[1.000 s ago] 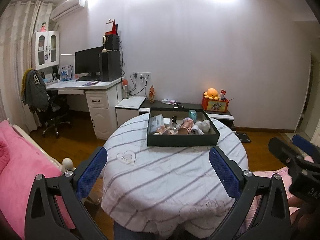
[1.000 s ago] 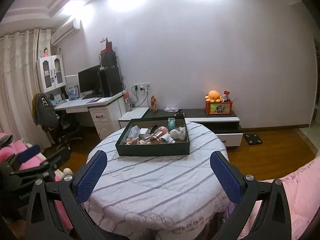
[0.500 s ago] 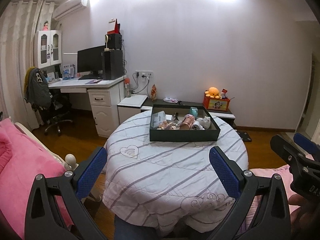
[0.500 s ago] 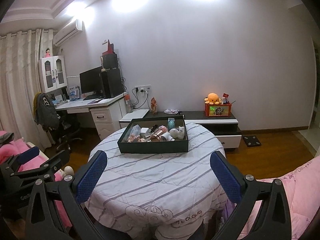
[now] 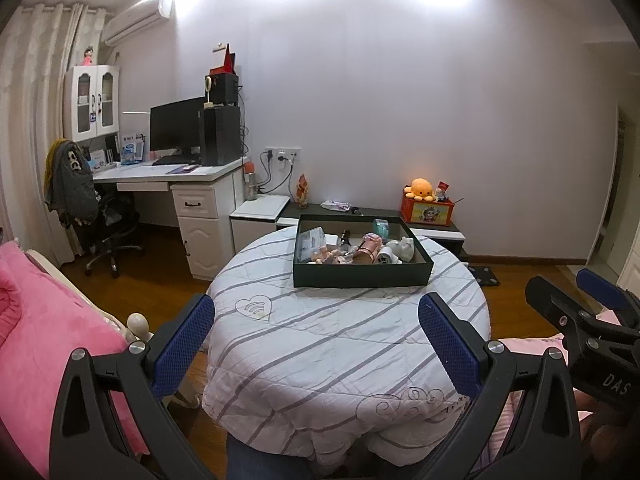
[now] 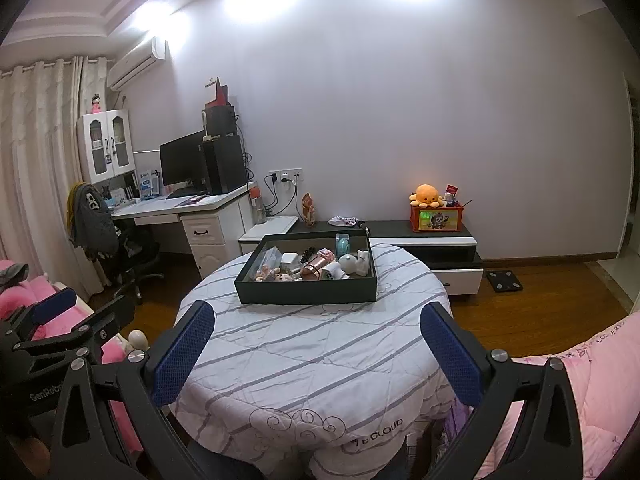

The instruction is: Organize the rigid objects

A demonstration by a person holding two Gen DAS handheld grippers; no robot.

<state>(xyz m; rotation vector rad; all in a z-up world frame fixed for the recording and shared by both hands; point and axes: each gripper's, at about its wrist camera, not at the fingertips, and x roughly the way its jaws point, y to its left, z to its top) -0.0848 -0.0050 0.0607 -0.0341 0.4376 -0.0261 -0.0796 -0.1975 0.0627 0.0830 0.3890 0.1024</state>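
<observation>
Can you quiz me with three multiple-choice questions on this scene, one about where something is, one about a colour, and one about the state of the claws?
1. Where does the dark tray stand?
A. On the far part of the round table
B. On the white desk
C. On the floor

2. What colour is the plush octopus on the low cabinet?
A. Green
B. Orange
C. Purple

3. What state are the left claw and the right claw in?
A. Both shut on an object
B. One holding the tray
C. Both open and empty

Answers:
1. A, the tray sits on the striped cloth at the table's far side.
2. B, the plush is plainly orange in both views.
3. C, the blue pads stand wide apart with only the table between them, short of the tray.
</observation>
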